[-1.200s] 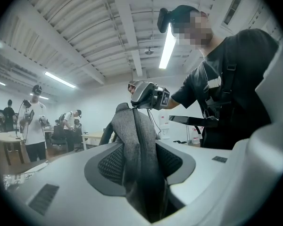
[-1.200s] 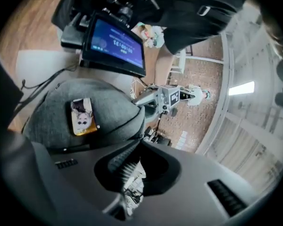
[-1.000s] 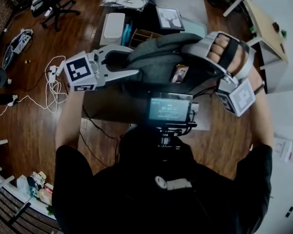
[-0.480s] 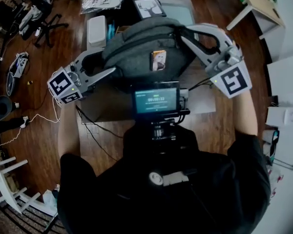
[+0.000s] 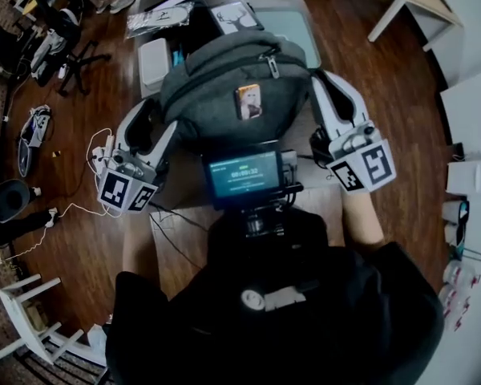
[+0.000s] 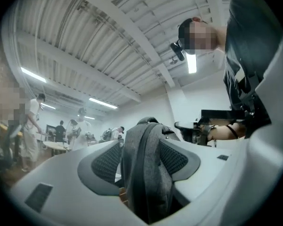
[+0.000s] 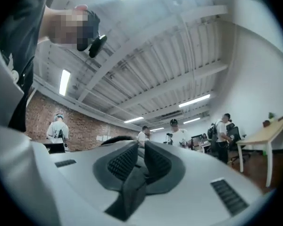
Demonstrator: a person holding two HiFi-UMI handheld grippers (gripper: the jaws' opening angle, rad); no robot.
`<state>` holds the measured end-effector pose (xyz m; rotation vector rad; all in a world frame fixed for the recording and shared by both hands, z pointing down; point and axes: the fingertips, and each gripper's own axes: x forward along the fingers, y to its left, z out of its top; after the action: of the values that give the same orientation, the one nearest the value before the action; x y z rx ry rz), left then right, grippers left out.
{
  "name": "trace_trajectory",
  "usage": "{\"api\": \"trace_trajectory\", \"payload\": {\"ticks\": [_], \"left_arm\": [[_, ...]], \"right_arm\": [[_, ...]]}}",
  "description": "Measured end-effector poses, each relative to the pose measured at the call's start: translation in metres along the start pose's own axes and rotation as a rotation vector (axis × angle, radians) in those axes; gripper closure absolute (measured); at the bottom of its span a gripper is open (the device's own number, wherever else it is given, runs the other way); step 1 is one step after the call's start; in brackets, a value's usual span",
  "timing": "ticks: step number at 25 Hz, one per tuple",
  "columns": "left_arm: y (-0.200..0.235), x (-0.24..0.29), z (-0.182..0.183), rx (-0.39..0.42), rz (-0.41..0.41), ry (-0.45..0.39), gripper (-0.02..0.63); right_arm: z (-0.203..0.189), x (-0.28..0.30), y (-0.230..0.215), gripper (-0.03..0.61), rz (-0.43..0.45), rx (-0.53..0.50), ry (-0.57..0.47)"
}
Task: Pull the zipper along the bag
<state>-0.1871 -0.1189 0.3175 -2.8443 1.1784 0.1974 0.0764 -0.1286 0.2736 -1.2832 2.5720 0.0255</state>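
Your right gripper [image 5: 321, 83] has rolled over since a second ago, so its marker cube [image 5: 362, 167] faces up at the right end of the grey bag [image 5: 224, 83]; your left gripper [image 5: 155, 119] has swung from lying across the bag to pointing along its left end; the bag lies on the tabletop [image 5: 284, 2] just ahead of you, between the two grippers, with its zipper [image 5: 269, 62] running over the top and a small card [image 5: 249, 101] on its near face; the screen [image 5: 242, 175] at your chest covers its near edge; in the left gripper view your jaws have just been opening, and a thick grey fold [image 6: 148, 173] of the bag stands between them, leaning on one pad with a sliver of gap at the other, so the hold is released; in the right gripper view your jaws have just been closing, and they are clenched on a thin dark strip [image 7: 132, 192] that hangs toward the camera; you cannot tell from here whether that strip is the zipper's pull
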Motion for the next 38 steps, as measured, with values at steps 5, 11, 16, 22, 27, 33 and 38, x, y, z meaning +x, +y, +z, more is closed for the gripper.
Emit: {"api": "trace_trajectory", "payload": {"ticks": [5,11,16,22,27,33,38], "left_arm": [[-0.006,0.001,0.004,0.103,0.143,0.0,0.38],[-0.01,0.005,-0.001,0.127,0.113,0.036,0.492],[0.004,0.008,0.04,-0.023,0.155,-0.126,0.614],[0.03,0.052,0.122,0.089,0.489,-0.238,0.614],[0.002,0.109,0.142,0.164,0.429,-0.223,0.614],[0.004,0.125,0.138,0.16,0.41,-0.207,0.614],[0.013,0.125,0.138,0.168,0.418,-0.208,0.614]], "right_arm": [[-0.017,-0.011,0.003,0.525,-0.077,0.009,0.029],[-0.027,0.002,0.013,0.569,-0.122,-0.051,0.06],[-0.001,0.024,0.014,0.569,-0.156,-0.09,0.034],[0.039,0.07,0.012,0.569,-0.223,-0.206,0.001],[0.046,0.095,0.026,0.569,-0.215,-0.221,-0.015],[0.045,0.105,0.03,0.569,-0.2,-0.223,-0.014],[0.044,0.118,0.038,0.569,-0.177,-0.25,-0.01]]}}
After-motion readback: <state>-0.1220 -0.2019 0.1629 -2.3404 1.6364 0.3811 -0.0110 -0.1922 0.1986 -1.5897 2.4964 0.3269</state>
